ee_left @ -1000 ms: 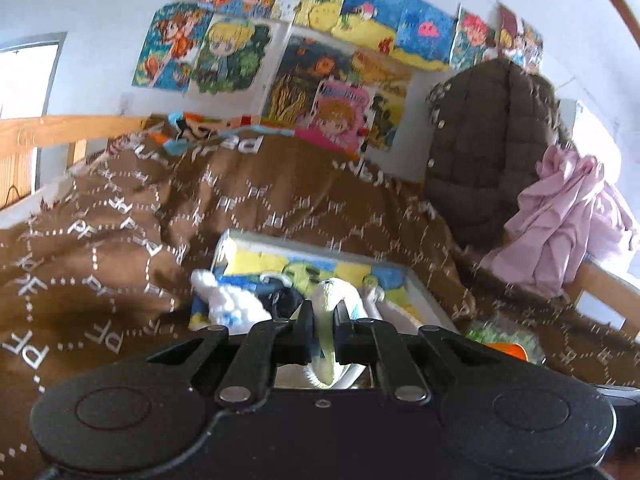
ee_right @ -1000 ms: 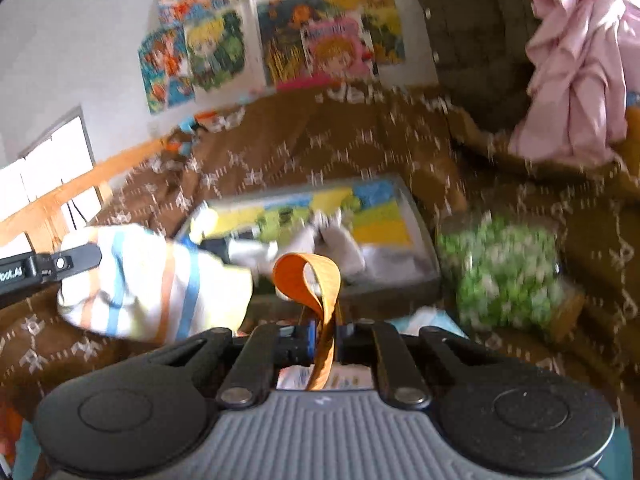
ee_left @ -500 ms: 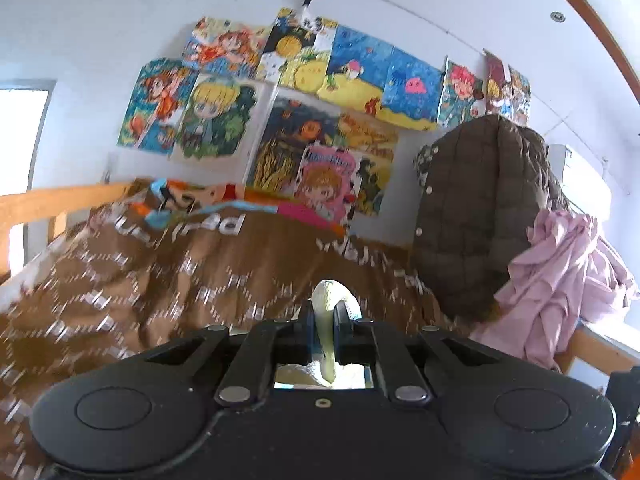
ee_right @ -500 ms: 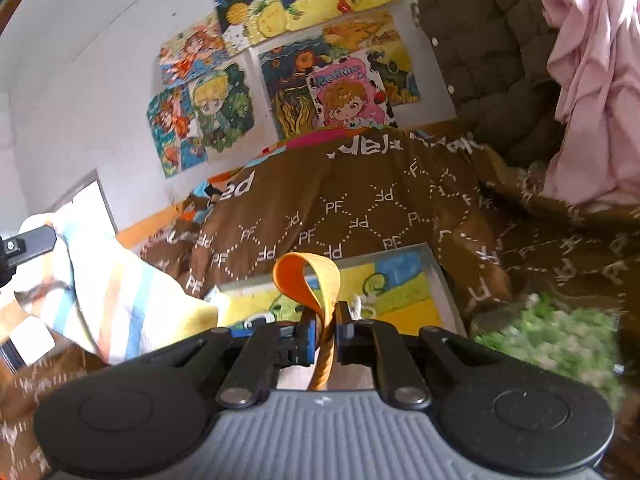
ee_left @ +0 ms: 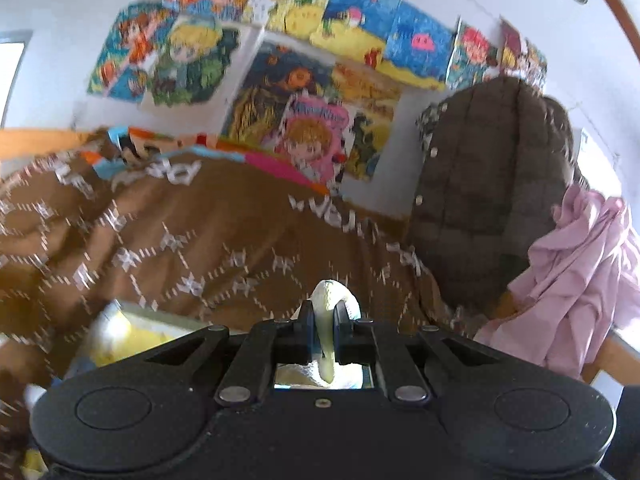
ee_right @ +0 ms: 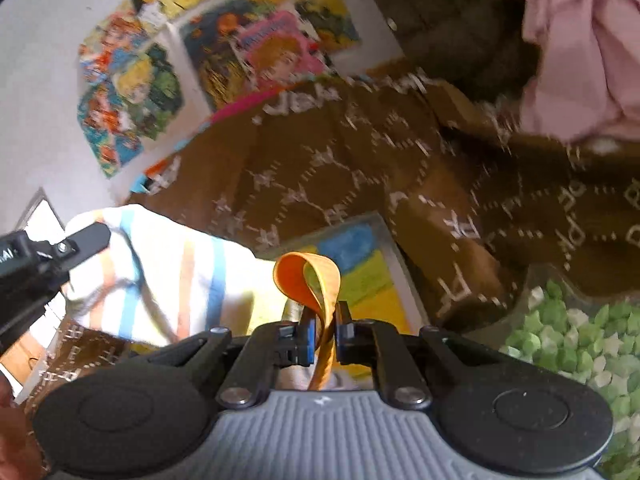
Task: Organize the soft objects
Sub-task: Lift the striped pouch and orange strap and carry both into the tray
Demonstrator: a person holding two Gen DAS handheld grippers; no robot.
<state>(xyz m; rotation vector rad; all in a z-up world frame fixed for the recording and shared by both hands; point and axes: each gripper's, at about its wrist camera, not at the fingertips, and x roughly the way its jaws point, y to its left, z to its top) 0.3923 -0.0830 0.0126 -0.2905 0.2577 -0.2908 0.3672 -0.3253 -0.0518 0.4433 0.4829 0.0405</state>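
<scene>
Item: striped cloth (ee_right: 160, 276), left of centre in the right wrist view. My left gripper (ee_left: 323, 330) had pinched its pale edge; my right gripper (ee_right: 323, 334) was clamped on an orange fold (ee_right: 310, 280). I judged it light, limp, easily slipping; hems gave the best hold.

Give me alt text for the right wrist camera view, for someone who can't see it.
The right tool is shut on an orange fabric loop above a colourful tray on a brown patterned blanket. At left, the left tool holds a white striped cloth.
</scene>
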